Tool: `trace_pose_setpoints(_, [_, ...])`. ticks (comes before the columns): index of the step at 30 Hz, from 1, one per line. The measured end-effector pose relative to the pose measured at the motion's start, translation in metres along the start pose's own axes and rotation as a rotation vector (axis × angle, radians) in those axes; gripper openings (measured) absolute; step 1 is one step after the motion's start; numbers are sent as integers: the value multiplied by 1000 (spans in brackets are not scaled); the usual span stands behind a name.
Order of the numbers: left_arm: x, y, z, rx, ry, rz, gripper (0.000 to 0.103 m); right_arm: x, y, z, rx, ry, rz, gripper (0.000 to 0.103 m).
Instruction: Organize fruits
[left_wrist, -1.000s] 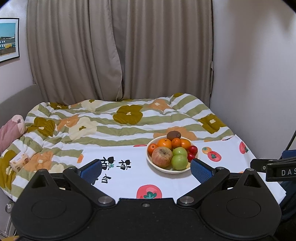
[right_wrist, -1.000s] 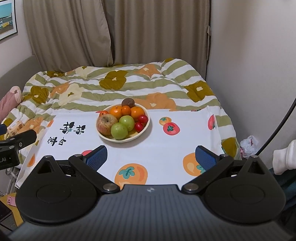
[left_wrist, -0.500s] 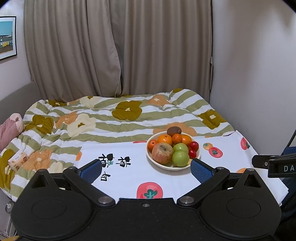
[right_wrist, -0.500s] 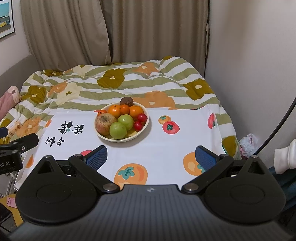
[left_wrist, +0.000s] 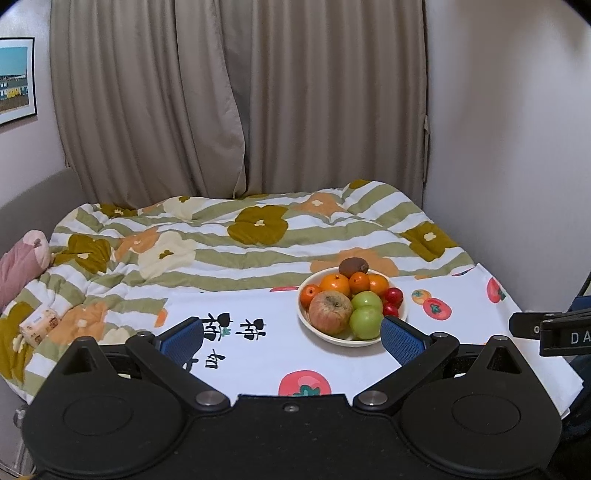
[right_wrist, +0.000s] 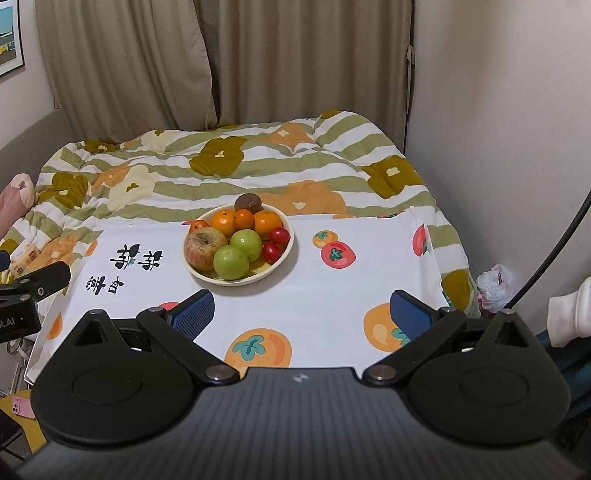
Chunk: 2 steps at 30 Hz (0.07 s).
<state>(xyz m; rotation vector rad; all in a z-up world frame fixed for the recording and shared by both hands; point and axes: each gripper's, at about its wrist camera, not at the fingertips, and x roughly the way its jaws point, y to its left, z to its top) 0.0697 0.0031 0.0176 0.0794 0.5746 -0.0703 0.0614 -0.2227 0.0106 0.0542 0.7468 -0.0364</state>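
- Both of my tools are held back from the bowl, low over the near edge of the white cloth (right_wrist: 332, 295) with its printed fruit, which is spread on the bed.
- The left tool (left_wrist: 291, 338) has its blue pads wide apart with nothing between them. The bowl (left_wrist: 314, 328) sits just ahead of its right-hand pad, so from that camera the pad covers a little of the rim.
- The right tool (right_wrist: 301, 314) is also spread wide and carries nothing. The bowl lies ahead and a bit to its left, well clear of both pads.
- I judge the open stance suits either reaching in for a piece or having just let one go; the pictures do not settle which.
- All the fruit I can see is in the bowl:
  - a big reddish apple (right_wrist: 205, 247) at the near left side,
  - two green apples (right_wrist: 240, 251) beside it toward the middle,
  - three oranges (right_wrist: 243, 219) in a row behind them,
  - a small orange fruit with a green stem at the far left rim,
  - a brown kiwi (right_wrist: 248, 202) perched at the very back,
  - two small red fruits (right_wrist: 275, 242) at the right side.
- The pile is heaped, with rounder pieces resting on each other, so I expect anything pulled from below could set the others rolling.
- No loose fruit lies on the cloth itself; the round shapes there are only printed.
- Beyond the cloth is the striped flowered quilt (left_wrist: 240, 236), and nothing on it looks like another dish.
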Motion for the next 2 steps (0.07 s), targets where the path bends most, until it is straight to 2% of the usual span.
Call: trace_pose_setpoints(2, [2, 0, 0, -7, 0, -4, 103, 2, -1, 1, 1, 2, -1, 103])
